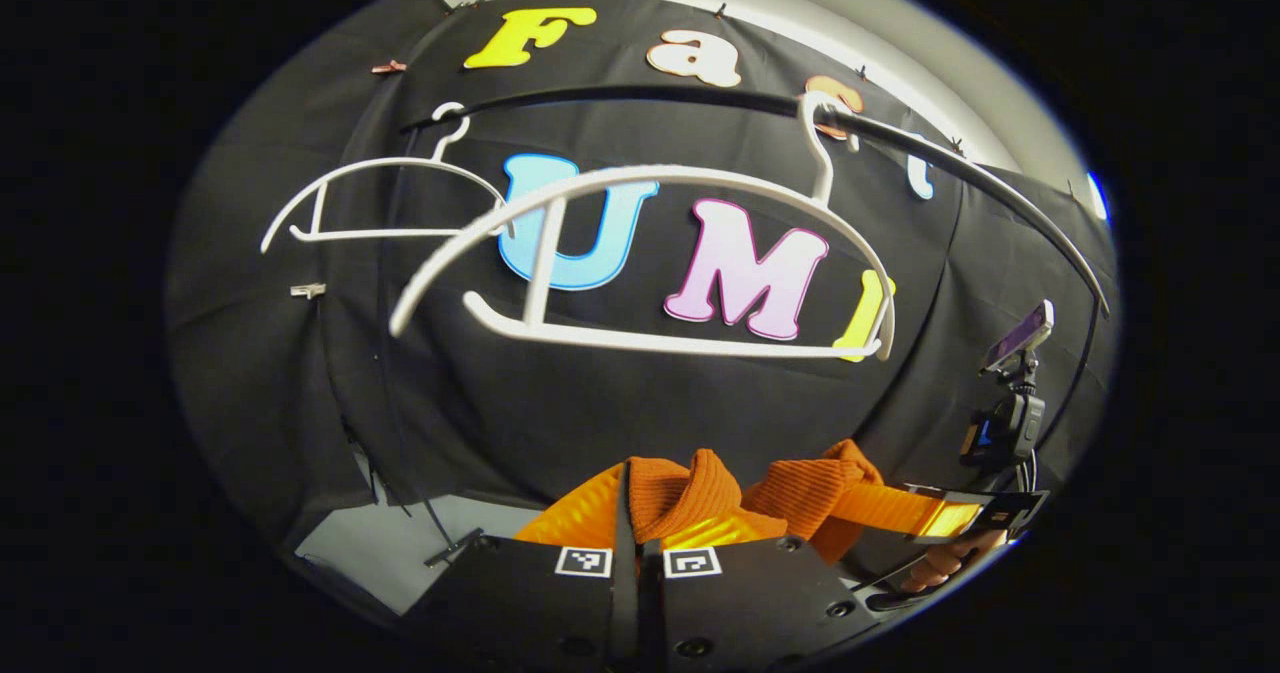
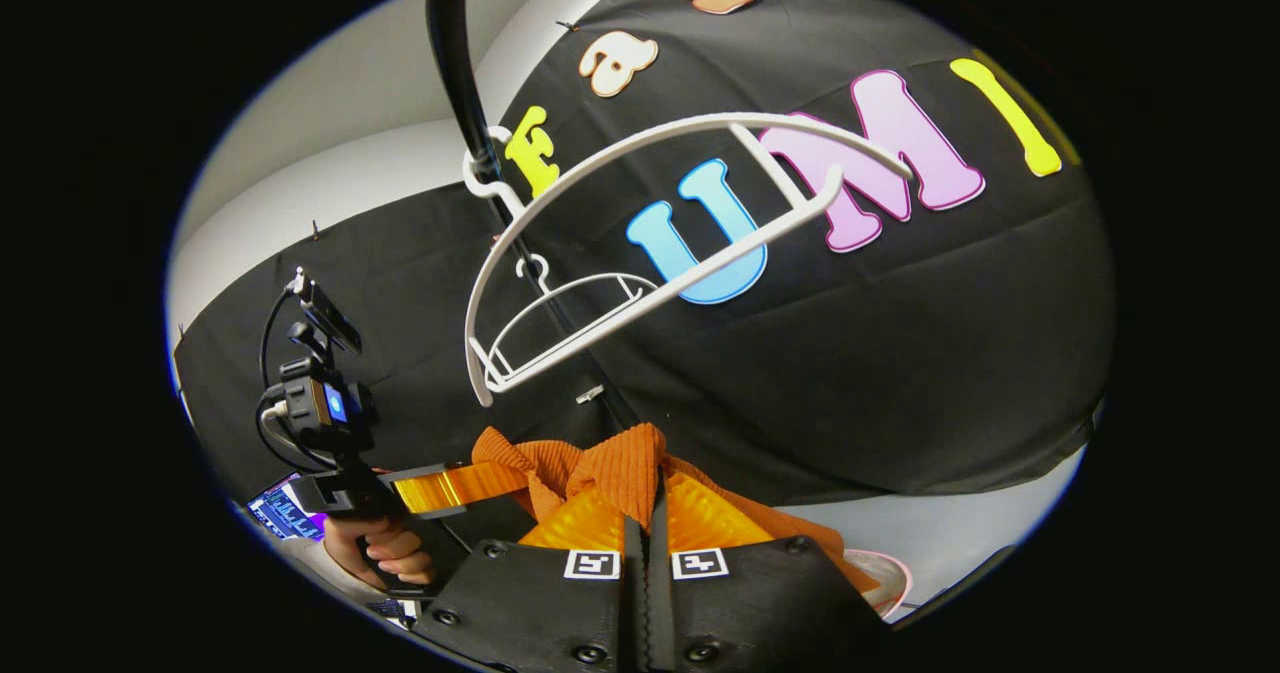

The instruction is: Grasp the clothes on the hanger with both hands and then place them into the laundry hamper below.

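Observation:
An orange ribbed knit garment (image 1: 690,488) hangs off the hangers, bunched up at the bottom of the left gripper view. My left gripper (image 1: 637,508) is shut on a fold of it. To the right, a hand holds my right gripper (image 1: 935,513) against the same cloth. In the right gripper view the garment (image 2: 620,468) is pinched in my right gripper (image 2: 648,513), which is shut. My left gripper (image 2: 450,488) grips its far end at the left. A bare white hanger (image 1: 640,253) hangs above, also seen as the near hanger (image 2: 640,243).
A second white hanger (image 1: 385,198) hangs further along the black rail (image 1: 620,95). The rail (image 2: 455,53) runs up the right gripper view. A pale rounded rim (image 2: 888,578) shows low right, perhaps the hamper. A phone on a mount (image 1: 1020,338) rides on the right gripper.

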Motion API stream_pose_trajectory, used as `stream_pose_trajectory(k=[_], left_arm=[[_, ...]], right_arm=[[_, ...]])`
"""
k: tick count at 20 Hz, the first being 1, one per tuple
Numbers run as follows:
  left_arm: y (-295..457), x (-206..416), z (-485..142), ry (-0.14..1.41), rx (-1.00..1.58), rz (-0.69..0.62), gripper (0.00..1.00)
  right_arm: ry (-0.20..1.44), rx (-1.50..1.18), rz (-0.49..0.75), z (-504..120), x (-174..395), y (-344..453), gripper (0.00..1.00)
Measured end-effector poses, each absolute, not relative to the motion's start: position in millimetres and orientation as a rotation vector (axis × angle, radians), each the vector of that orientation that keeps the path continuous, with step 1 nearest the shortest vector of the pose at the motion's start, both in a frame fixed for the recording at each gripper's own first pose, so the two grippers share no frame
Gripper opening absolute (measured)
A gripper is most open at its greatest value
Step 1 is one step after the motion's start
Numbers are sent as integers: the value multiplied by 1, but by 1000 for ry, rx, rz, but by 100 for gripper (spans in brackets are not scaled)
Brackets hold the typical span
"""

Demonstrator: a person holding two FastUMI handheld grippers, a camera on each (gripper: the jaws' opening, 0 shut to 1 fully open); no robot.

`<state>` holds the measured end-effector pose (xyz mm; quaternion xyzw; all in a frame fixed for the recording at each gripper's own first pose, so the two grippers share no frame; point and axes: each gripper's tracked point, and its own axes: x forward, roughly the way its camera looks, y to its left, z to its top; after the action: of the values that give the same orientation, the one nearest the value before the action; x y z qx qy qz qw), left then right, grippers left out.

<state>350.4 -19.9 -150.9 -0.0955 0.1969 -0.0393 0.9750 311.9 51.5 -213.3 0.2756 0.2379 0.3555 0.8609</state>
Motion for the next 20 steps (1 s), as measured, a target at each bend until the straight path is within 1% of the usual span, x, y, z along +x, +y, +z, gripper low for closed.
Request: stream_pose_trajectory(k=[5,6,7,8,9,11,16,17,18,19,20], left_arm=[[-37,351,-197,469,-186,-125,5],[-39,352,-208,484,-192,-126,5],[-38,352,-219,504,-200,-123,5],[-36,352,-230,525,-206,-116,5],[-34,353,-244,550,-207,-109,5],[-33,352,-268,604,-194,-99,5],[-33,339,-353,814,-167,-54,5],[-33,336,-368,858,-170,-49,5],[-36,333,-384,900,-174,-50,2],[-38,331,-398,934,-169,-49,5],[-37,330,-416,977,-156,-52,5]], right_arm=[[598,524,731,-260,300,54,5],[613,501,729,-268,297,53,9],[631,482,724,-278,297,50,5],[653,464,710,-290,296,47,9],[676,449,693,-304,297,43,5],[733,402,656,-334,295,35,5],[907,150,580,-418,289,18,5],[945,127,575,-433,284,17,5],[980,123,567,-448,276,15,5],[1013,125,556,-464,269,15,5],[1052,116,542,-479,259,11,5]])
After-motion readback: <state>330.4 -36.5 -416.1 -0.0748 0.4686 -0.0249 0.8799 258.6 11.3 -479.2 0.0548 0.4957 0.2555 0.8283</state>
